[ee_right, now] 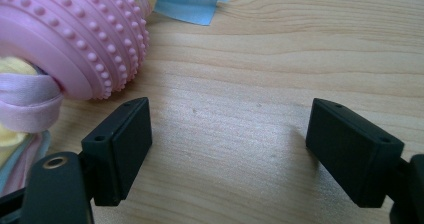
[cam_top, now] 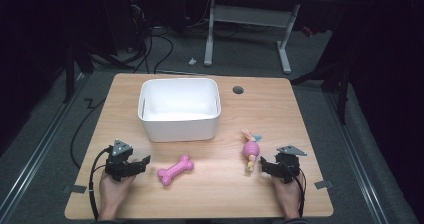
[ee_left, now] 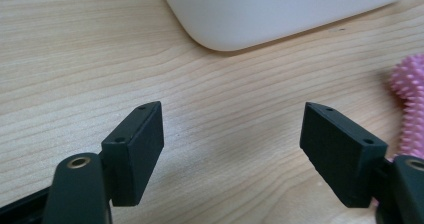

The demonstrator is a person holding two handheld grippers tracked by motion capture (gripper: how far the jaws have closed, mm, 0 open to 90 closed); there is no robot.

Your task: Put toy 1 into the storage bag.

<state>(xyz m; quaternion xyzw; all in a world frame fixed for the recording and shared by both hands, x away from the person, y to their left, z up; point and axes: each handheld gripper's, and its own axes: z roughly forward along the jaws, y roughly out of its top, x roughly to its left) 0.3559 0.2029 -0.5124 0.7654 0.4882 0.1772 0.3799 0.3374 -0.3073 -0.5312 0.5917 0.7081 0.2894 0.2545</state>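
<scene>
Pink bone toy (cam_top: 175, 169), white bin (cam_top: 179, 109): no readable writing

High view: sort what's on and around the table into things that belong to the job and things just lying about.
Belongs to the job:
- pink bone toy
- pink ball toy with ribbons
- white bin
- left hand-held gripper, open
- right hand-held gripper, open

Just lying about:
- white desk frame behind
- cables on the floor
- scrap on the floor
</scene>
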